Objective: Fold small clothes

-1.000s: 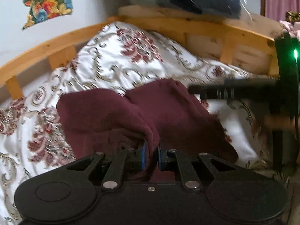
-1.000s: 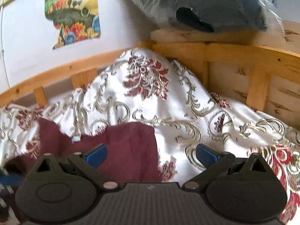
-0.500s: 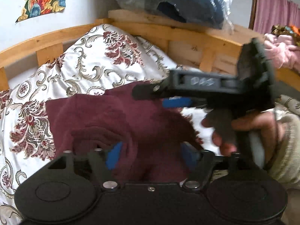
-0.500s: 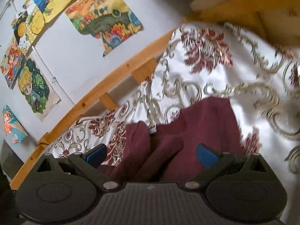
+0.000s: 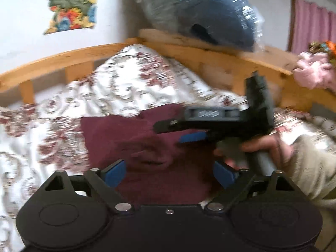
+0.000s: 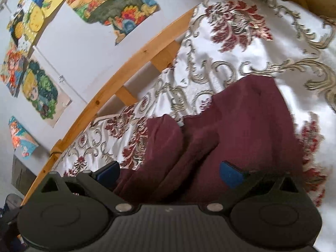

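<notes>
Left gripper spread wide, blue pads clear of any cloth; right gripper equally wide apart, nothing held (seen side-on in the left view too, hand on its handle); maroon garment bunched in folds on the floral bedspread; wooden bed frame beyond; bagged blue bundle on top; posters on the wall.

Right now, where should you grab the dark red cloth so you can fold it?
Probably the far edge of the dark red cloth, where its corner lies flat on the flowery bedspread. That edge is thin and bare, so a finger could slide under it. The right hand-held gripper is open above the near part; reach forward over the cloth, pinch, then pull back toward you.
</notes>
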